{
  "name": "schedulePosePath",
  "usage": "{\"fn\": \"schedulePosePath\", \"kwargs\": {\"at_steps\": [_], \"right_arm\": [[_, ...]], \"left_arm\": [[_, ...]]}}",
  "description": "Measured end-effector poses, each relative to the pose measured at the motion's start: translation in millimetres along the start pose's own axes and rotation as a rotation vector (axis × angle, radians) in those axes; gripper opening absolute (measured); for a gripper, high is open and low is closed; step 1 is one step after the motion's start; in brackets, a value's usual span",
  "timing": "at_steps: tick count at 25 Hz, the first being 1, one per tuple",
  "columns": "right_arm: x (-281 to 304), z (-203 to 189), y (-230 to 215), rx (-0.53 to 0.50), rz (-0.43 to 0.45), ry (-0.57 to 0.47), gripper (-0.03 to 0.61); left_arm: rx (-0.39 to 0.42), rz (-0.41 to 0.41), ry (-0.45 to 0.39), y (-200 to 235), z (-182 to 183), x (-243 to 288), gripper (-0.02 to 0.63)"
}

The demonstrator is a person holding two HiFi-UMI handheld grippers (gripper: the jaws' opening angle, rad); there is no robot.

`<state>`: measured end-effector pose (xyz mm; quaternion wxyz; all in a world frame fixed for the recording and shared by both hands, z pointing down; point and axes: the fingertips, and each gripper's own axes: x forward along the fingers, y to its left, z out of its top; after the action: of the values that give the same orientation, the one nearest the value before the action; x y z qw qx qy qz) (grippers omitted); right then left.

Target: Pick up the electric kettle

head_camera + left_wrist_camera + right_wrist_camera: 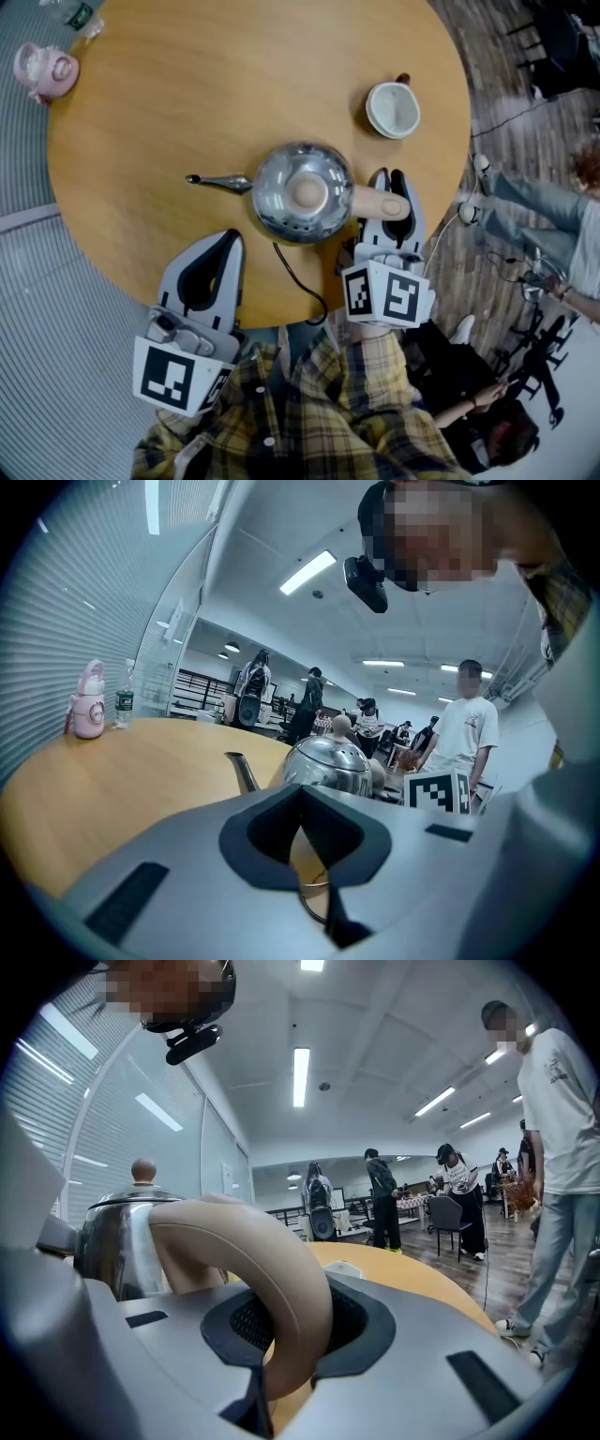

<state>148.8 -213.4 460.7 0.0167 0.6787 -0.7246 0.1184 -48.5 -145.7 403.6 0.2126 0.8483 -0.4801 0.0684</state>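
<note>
The electric kettle [302,192] sits at the centre of the head view, on the near half of a round wooden table [187,84]. It is steel-bodied, and its lid is on with a tan knob [307,192], so what it holds is hidden. Its thin spout [220,181] points to the left of the frame and its tan handle [375,201] to the right.

A black cord [302,279] runs from the kettle's base down to the table's lower edge, passing between the two grippers. To the upper right, well apart from the kettle, stands a white cup [392,110] whose inside looks bare and white. At the upper left edge are a pink lidded bottle [44,68] and, just above it, a clear water bottle [80,17] cut off by the frame. Off the table at the right, a seated person's jeans-clad legs [534,202] reach in.

The right gripper [389,183] comes in from the lower right. Its jaws are partly closed around the handle, with the dark pads pressed on either side of the loop. The left gripper [230,239] hovers at the table's lower edge, near the kettle but apart from it. Its jaw tips are together and hold nothing, and only the table and the cord show through the gap behind them.
</note>
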Motion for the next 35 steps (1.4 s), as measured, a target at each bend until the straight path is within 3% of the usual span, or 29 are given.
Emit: {"fn": "schedulePosePath", "kwargs": {"at_steps": [17,21,35], "right_arm": [[2.9,47.1,6.4,-0.024,0.022,-0.019,0.095],[1.1,71.0,7.9,-0.025,0.035,-0.036,0.095],[-19.0,170.4,-1.4,0.019,0.066,-0.121,0.097]], "left_arm": [[0.002,0.005,-0.061,-2.1,33.1,-12.1,0.003],[-0.018,-0.007,-0.088,-6.7,49.5,-17.7,0.003],[0.026,0.003,-0.190,-21.1,120.9,-37.4,0.003]]}}
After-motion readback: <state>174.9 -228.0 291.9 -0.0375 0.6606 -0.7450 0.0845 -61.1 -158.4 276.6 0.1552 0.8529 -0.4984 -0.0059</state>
